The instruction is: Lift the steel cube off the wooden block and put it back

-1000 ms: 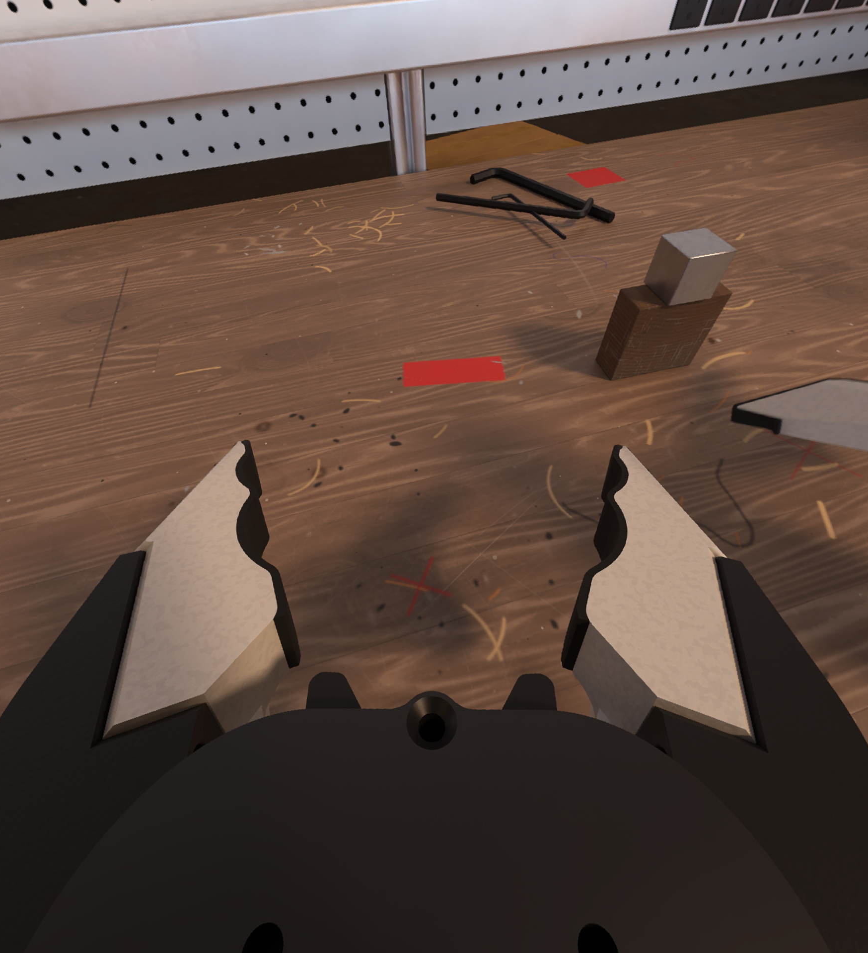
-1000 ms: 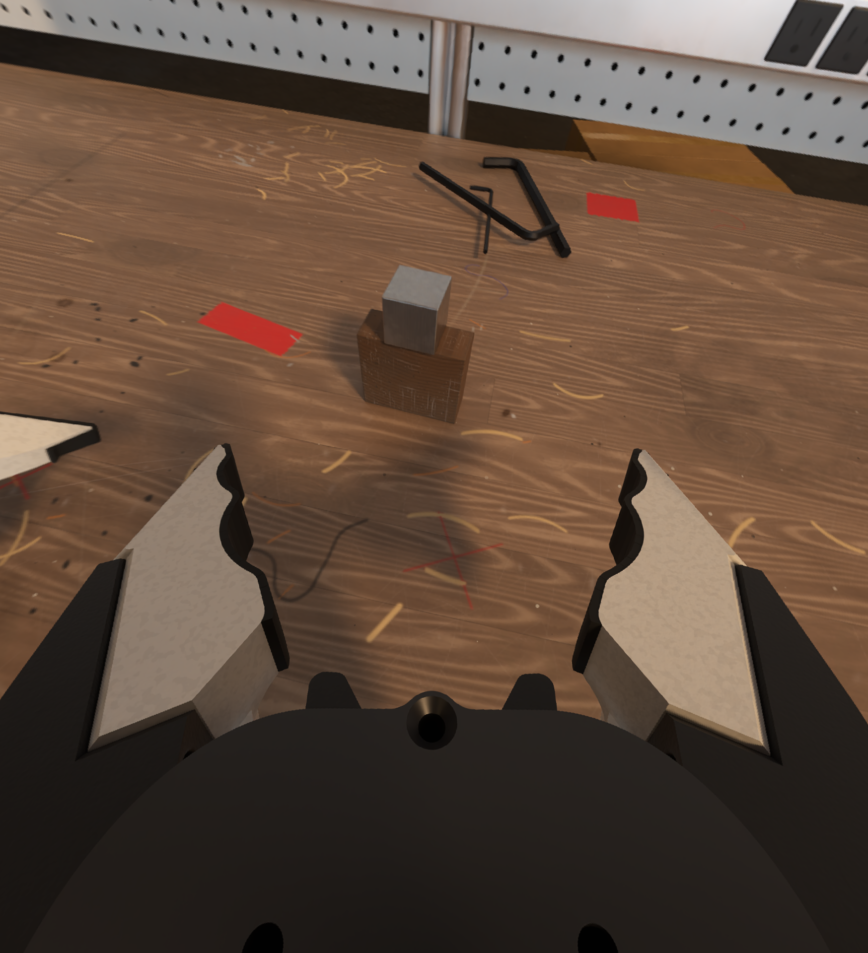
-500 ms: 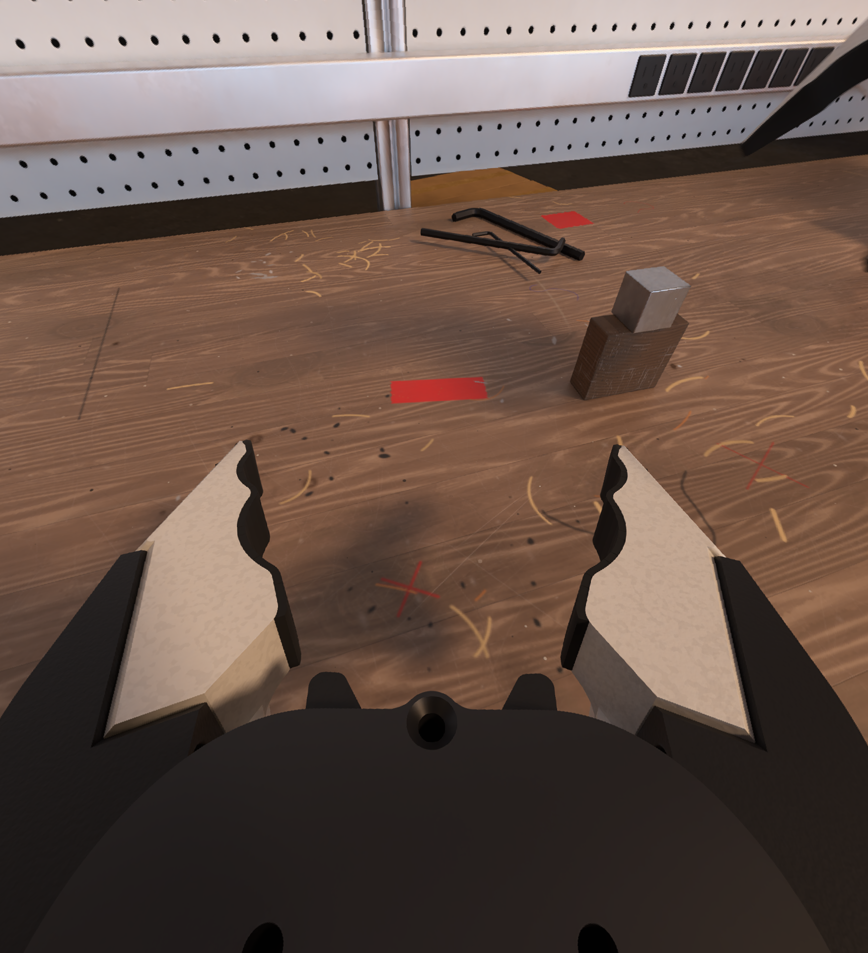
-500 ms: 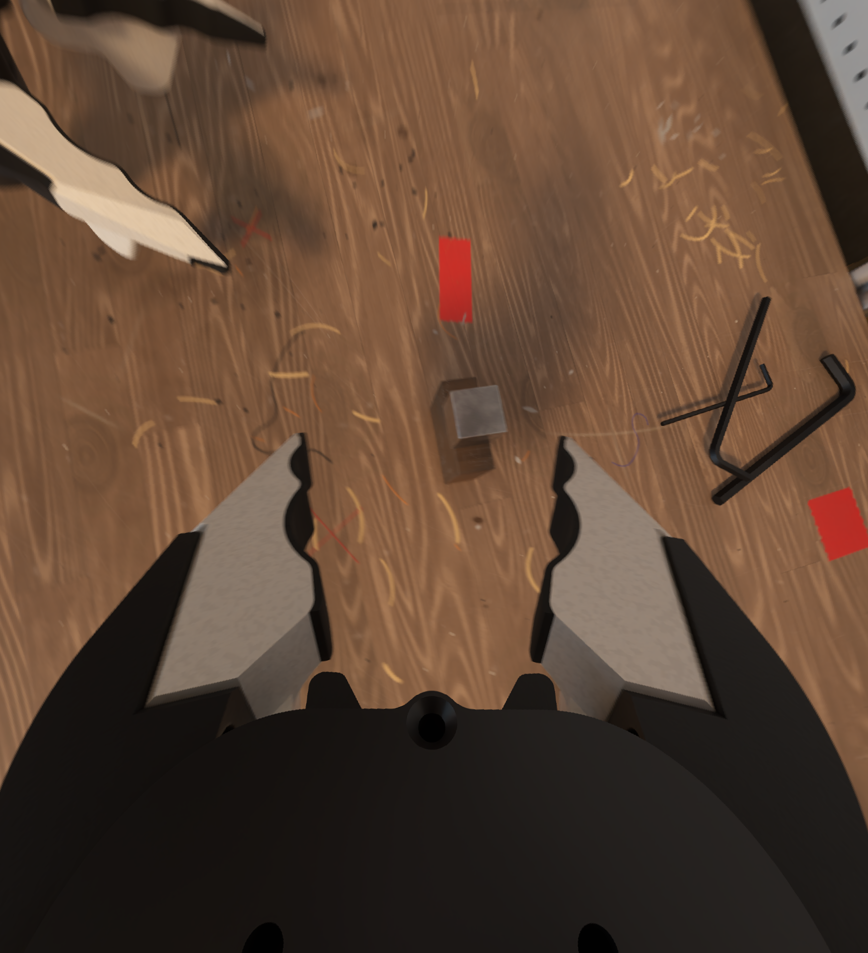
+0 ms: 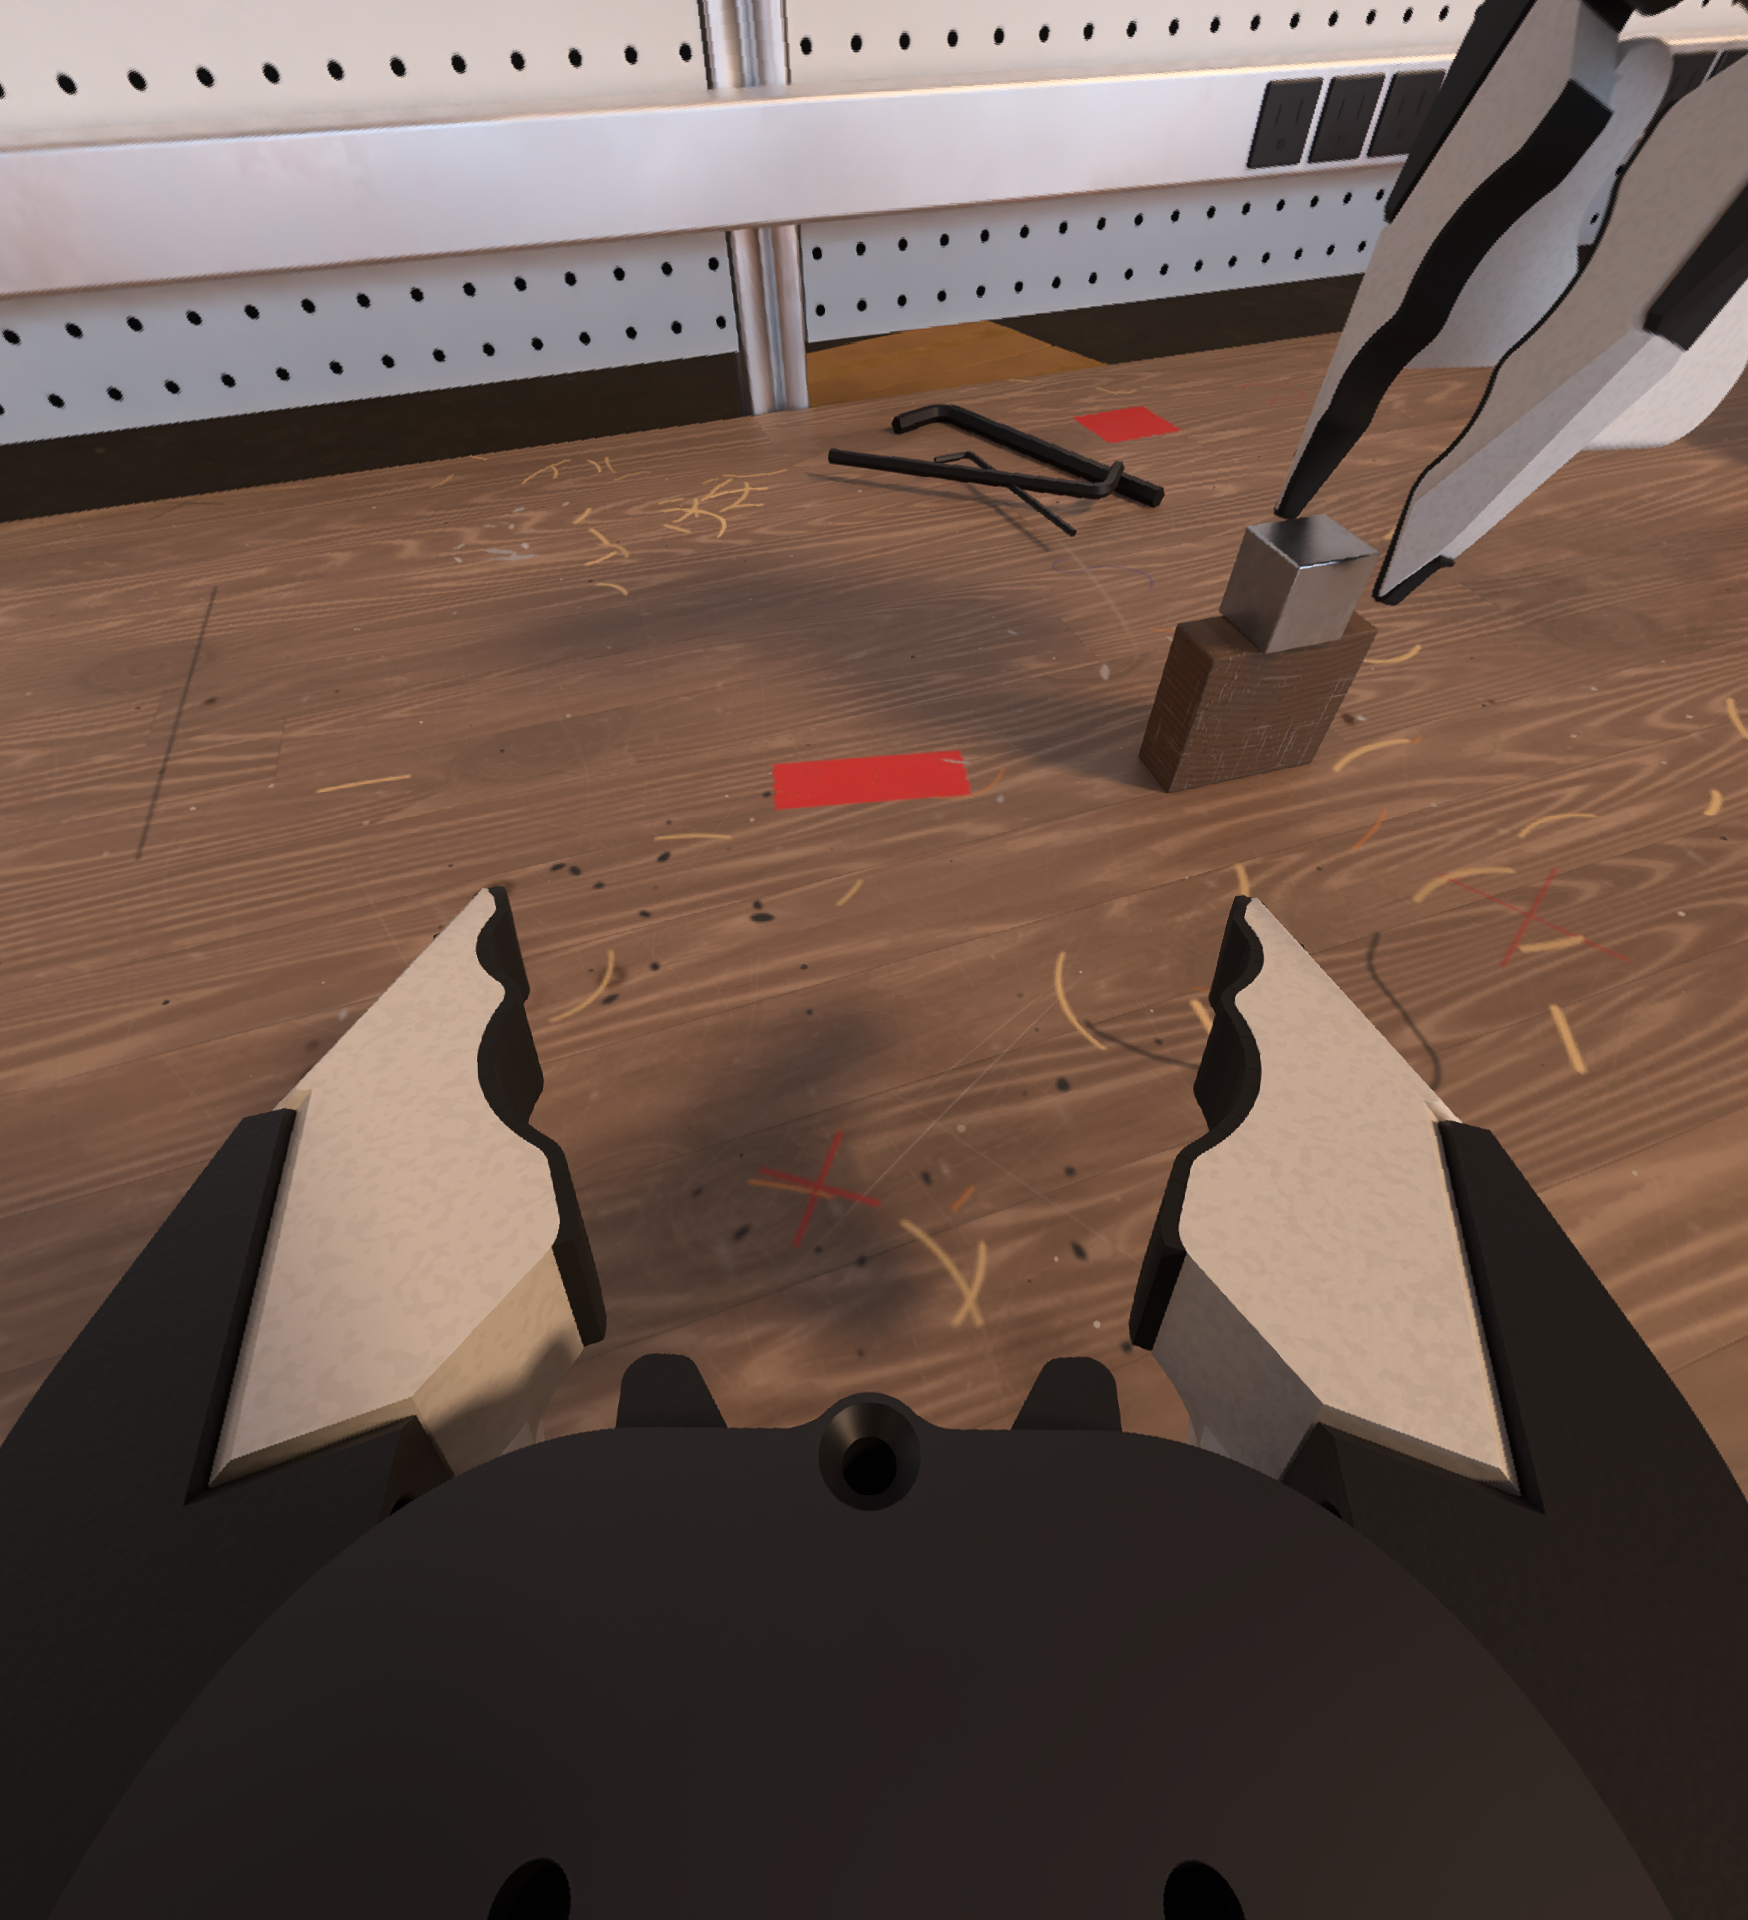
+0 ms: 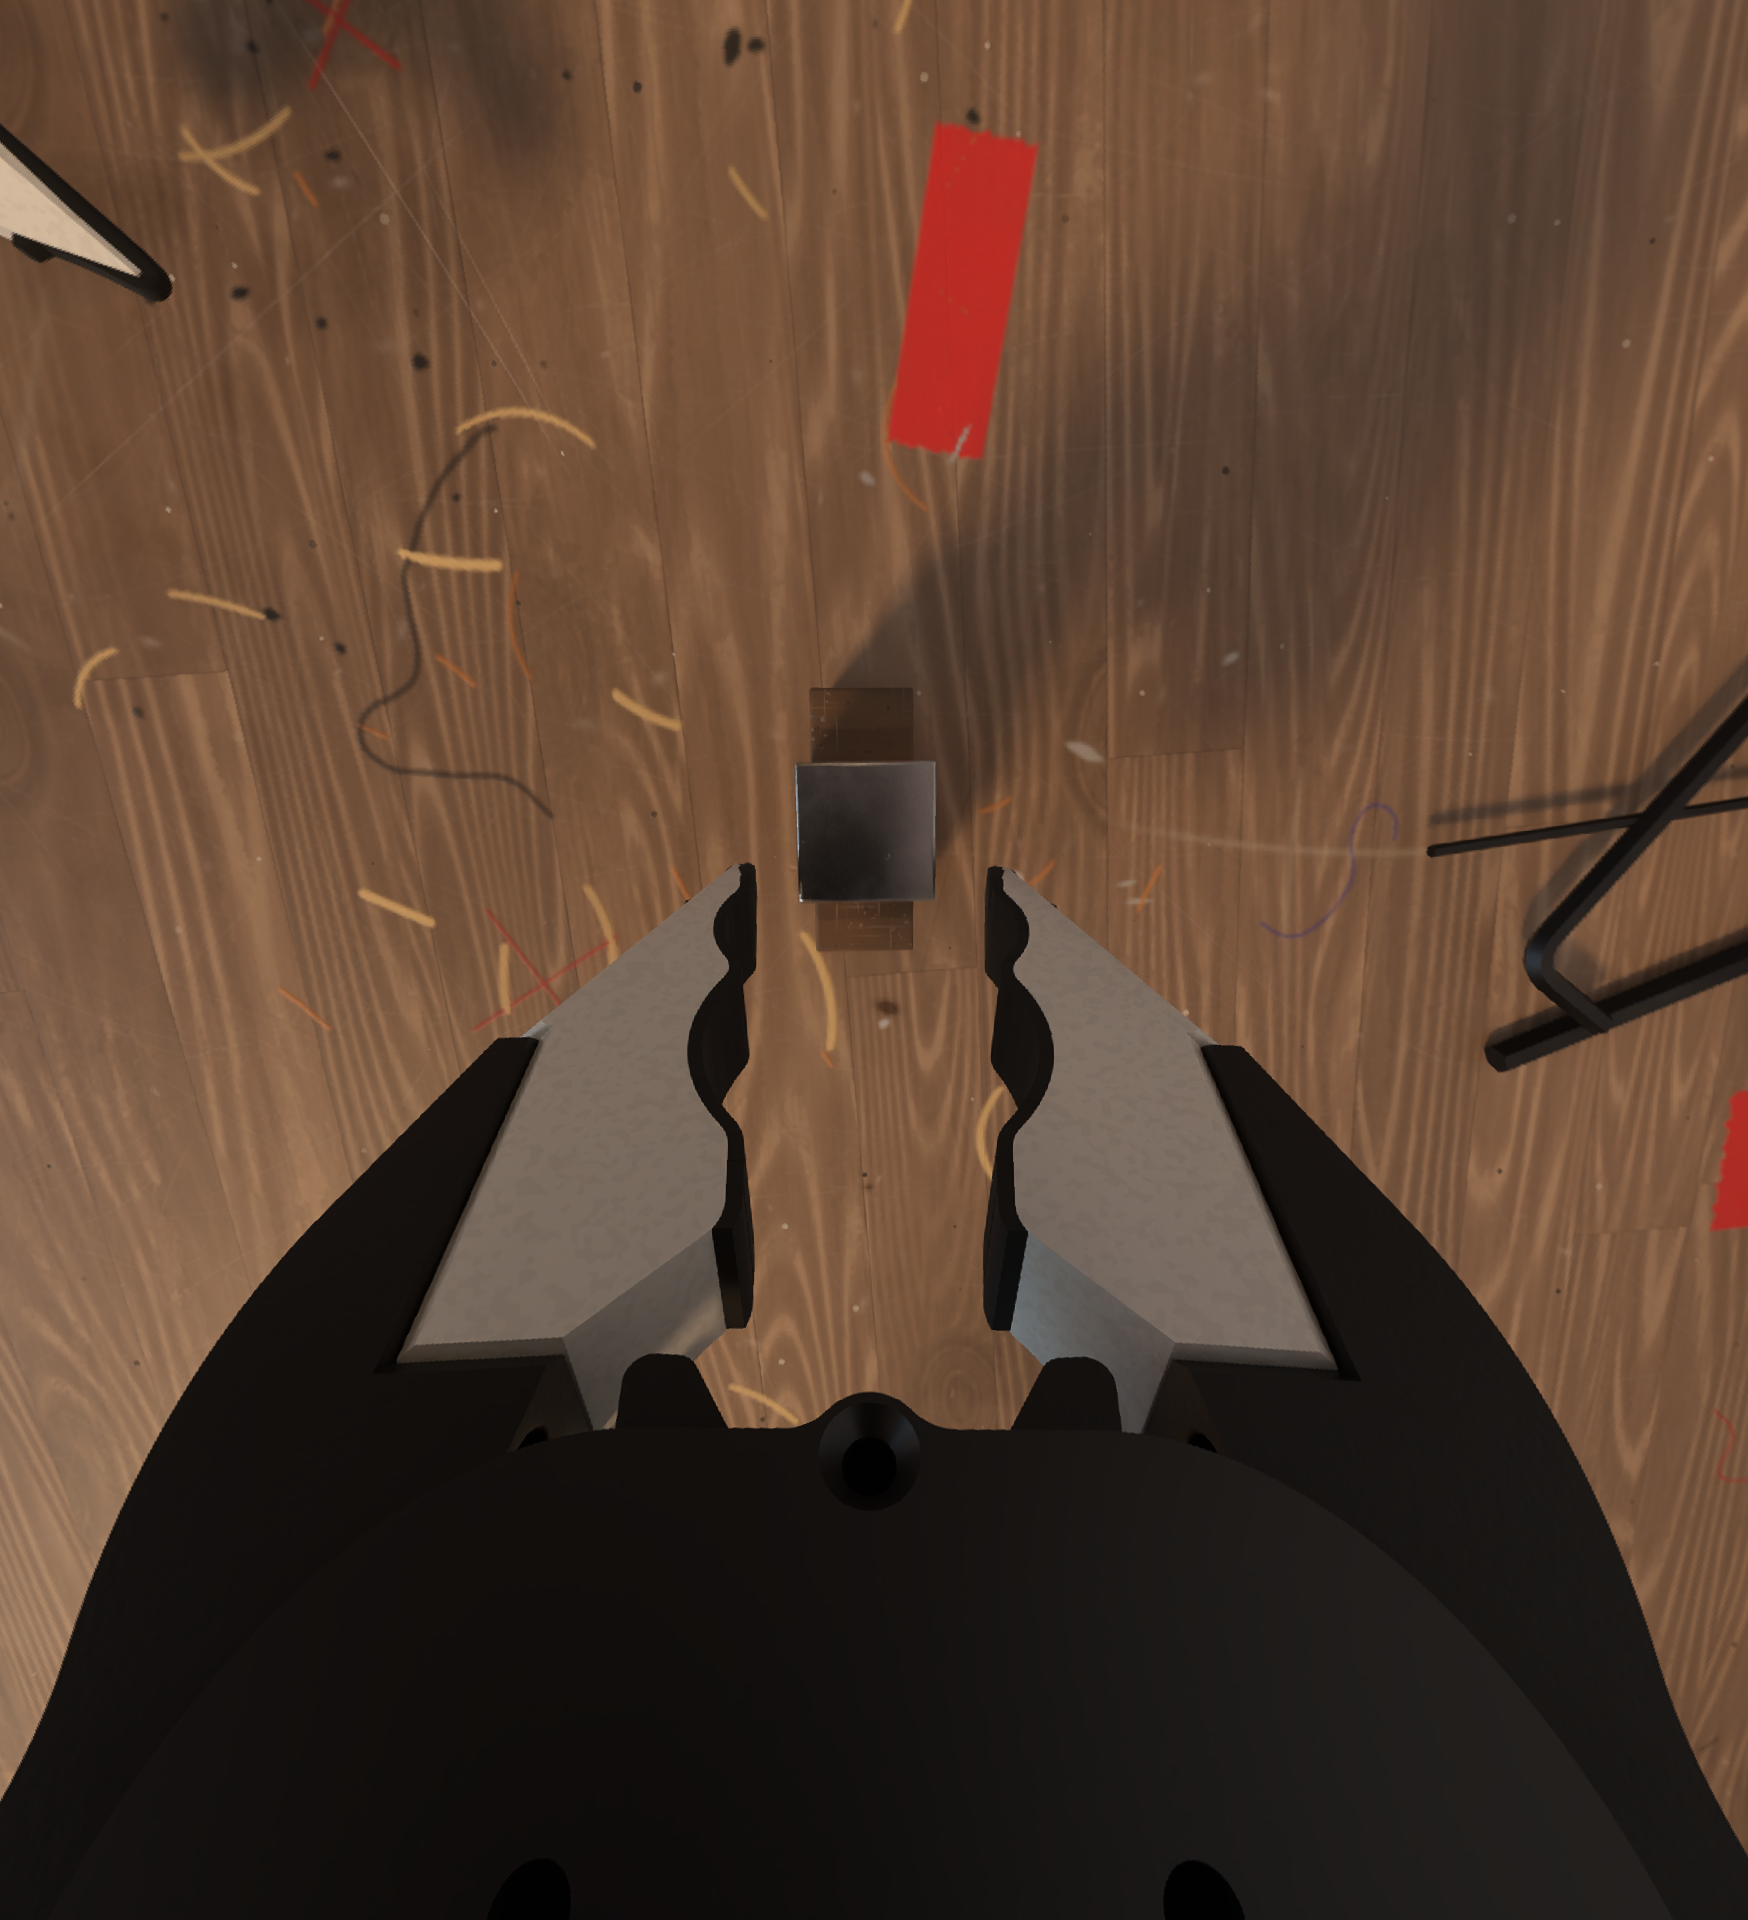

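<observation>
Now we see the right gripper (image 6: 868, 883) parted, straddling the steel cube (image 6: 865, 829) on the wooden block (image 5: 1249, 707), apparently not touching; left gripper (image 5: 870, 904) spread wide, empty.

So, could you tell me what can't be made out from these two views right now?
- Wooden block, right wrist view: mostly hidden under the steel cube.
- Right gripper, left wrist view: body cut off by the top-right edge; whether its fingertips touch the cube is unclear.
- Hex keys, right wrist view: cut off by the right edge.
- Left gripper, right wrist view: only one fingertip shows.
</observation>
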{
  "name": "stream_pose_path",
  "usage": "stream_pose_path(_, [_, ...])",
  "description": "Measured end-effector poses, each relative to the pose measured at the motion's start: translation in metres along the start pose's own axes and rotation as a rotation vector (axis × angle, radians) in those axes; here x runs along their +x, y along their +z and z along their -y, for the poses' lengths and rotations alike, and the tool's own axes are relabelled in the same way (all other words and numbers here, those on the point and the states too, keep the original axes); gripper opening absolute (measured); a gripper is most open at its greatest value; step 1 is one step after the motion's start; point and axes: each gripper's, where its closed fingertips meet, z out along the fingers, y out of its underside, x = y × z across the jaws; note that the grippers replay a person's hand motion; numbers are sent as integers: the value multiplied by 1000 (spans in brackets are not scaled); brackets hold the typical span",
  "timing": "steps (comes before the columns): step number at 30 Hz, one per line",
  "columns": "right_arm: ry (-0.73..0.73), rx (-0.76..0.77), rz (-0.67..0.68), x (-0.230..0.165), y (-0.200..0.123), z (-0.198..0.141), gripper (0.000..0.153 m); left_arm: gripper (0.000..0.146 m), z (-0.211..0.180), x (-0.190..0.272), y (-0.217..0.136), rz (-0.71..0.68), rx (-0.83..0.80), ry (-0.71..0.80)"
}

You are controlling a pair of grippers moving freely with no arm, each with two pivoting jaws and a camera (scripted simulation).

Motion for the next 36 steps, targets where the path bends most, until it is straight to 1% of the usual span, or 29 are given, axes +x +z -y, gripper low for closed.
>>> stream_pose_path(4, [-9,5,16,-2,8,3,38,131,0,0,0,5,-2,14])
stream_pose_path(6, [-20,5,12,-1,10,4,29,131,0,0,0,3,-3,13])
stream_pose_path(7, [-24,8,16,-1,10,4,27,131,-1,1,0,2,-4,13])
stream_pose_path(12, [-55,51,19,0,6,8,27,131,-1,2,0,-3,-7,16])
stream_pose_path(14, [-58,77,28,0,0,11,27,131,-1,2,1,-6,-10,16])
stream_pose_path(18, [-81,66,26,0,-11,14,27,131,-1,5,1,-17,-5,20])
stream_pose_path(24, [-107,61,55,-6,-37,27,27,131,6,11,-1,-49,36,34])
stream_pose_path(28, [-132,80,92,-15,-56,41,27,131,17,24,-5,-113,109,48])
stream_pose_path(32, [-197,87,145,-29,-73,53,27,131,27,41,-10,-202,185,66])
stream_pose_path(36, [-262,106,220,-47,-89,61,27,131,33,50,-15,-238,232,106])
